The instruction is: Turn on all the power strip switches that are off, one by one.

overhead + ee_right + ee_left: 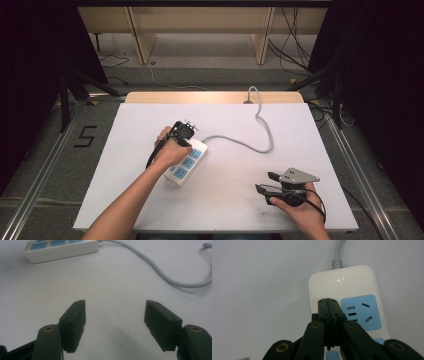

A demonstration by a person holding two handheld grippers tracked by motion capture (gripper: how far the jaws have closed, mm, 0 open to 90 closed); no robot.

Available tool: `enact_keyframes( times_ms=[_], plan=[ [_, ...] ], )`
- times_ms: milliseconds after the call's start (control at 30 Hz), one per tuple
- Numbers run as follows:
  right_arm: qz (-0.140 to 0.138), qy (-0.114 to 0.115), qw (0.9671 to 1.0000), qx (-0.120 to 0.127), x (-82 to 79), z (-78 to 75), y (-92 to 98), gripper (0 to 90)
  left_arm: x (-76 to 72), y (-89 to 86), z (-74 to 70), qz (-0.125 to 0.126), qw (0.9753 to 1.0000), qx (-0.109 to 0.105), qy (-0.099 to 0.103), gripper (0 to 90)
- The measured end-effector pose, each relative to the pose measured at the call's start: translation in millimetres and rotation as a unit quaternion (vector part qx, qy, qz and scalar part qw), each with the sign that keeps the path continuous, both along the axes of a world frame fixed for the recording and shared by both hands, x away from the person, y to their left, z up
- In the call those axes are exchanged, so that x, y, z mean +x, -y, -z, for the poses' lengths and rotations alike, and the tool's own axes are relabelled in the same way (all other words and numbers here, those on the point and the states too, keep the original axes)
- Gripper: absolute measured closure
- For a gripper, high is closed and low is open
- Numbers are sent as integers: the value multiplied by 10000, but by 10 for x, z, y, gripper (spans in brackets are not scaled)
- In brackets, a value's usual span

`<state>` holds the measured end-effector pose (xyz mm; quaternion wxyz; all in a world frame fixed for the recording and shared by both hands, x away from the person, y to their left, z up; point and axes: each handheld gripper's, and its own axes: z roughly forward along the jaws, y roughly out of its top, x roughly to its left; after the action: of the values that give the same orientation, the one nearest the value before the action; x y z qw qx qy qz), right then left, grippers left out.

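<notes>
Left gripper (329,300), jaws pressed together with nothing between them, is pressing its tips on the strip (352,282) beside a blue socket (360,312), centre frame in the high view. Right gripper (115,312) is hovering lower right, jaws spread wide, over the table (310,135).

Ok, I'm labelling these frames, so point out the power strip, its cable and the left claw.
power strip (344,282), left gripper view, white top near the cable end.
cable (240,142), high view, grey run across the table.
left claw (328,302), left gripper view, where the closed tips meet.
</notes>
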<state>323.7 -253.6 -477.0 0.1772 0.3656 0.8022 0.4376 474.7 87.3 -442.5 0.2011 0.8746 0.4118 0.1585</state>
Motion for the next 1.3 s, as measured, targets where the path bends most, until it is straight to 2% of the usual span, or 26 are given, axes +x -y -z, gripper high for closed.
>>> enact_keyframes(
  times_ms=[100, 300, 533, 867, 900, 1100, 1300],
  plan=[
    [-4, 2, 10000, 0, 1, 1, 2, 349, 12, -31, 0, -20, 9999, -135, -53, 897],
    [7, -7, 10000, 2, 7, 3, 7, 349, 18, -35, -8, 15, 9997, -235, -69, 897],
    [25, -4, 10000, 11, 4, 0, 16, 349, 7, -21, -31, -23, 9995, -313, 26, 896],
    [21, -2, 10000, 4, 3, -1, 12, 349, -26, -82, -103, -24, 9996, -288, 70, 896],
    [22, -2, 10000, 4, 3, -1, 11, 349, -34, -81, -102, -81, 9994, -330, 92, 896],
    [21, -3, 10000, 4, 4, 0, 12, 349, -62, -99, -134, -20, 9997, -222, 75, 896],
    [25, -5, 10000, 3, 3, -1, 13, 349, -99, -107, -163, 11, 9997, -205, 93, 896]
  ],
)
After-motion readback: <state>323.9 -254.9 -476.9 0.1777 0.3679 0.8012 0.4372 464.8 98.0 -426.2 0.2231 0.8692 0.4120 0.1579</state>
